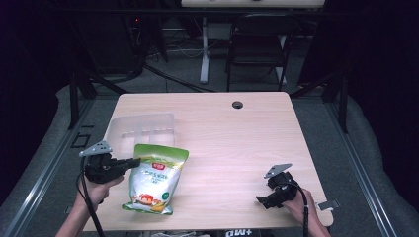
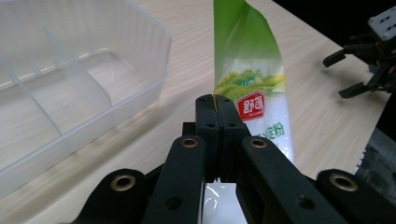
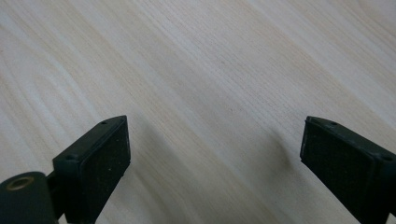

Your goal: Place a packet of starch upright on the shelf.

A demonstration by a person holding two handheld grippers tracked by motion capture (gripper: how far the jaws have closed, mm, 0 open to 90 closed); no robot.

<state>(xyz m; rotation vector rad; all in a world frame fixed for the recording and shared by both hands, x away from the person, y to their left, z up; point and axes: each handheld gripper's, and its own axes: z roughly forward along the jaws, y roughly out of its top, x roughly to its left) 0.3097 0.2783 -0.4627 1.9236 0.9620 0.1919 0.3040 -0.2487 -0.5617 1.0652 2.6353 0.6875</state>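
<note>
- High view: green-and-white pouch (image 1: 154, 178) is lying flat on the table (image 1: 232, 143), near the front-left corner, top edge pointing twd the far side, bottom edge close to the table's front edge.
- Pouch is showing a green top band, white middle w/ a red label, food picture at the bottom.
- Left gripper (image 1: 132, 162) is reaching in from the pouch's left side; jaws are clamping together on the upper left edge of the pouch.
- Left gripper view: pads are pressing tight on the thin film edge of the pouch (image 2: 252, 88), no gap btwn them; the green top is standing up beyond the jaws, printed side facing right.
- Person's left hand (image 1: 96, 187) is wrapping the gripper body from below; cable is trailing down twd the bottom edge.
- Clear plastic box (image 1: 141, 129) w/ dividers is sitting just behind the pouch, twd the far left of the table; in the left gripper view the box (image 2: 84, 79) is lying left of the jaws, compartments looking bare.
- Right gripper (image 1: 262, 201) is resting near the front-right corner, well apart from the pouch, held by the right hand (image 1: 296, 207).
- Right gripper view: jaws are standing wide apart over bare wood, nothing btwn the pads.
- Round cable hole (image 1: 237, 104) is sitting near the table's far edge.
- Dark chair (image 1: 259, 44) is standing beyond the table.
</note>
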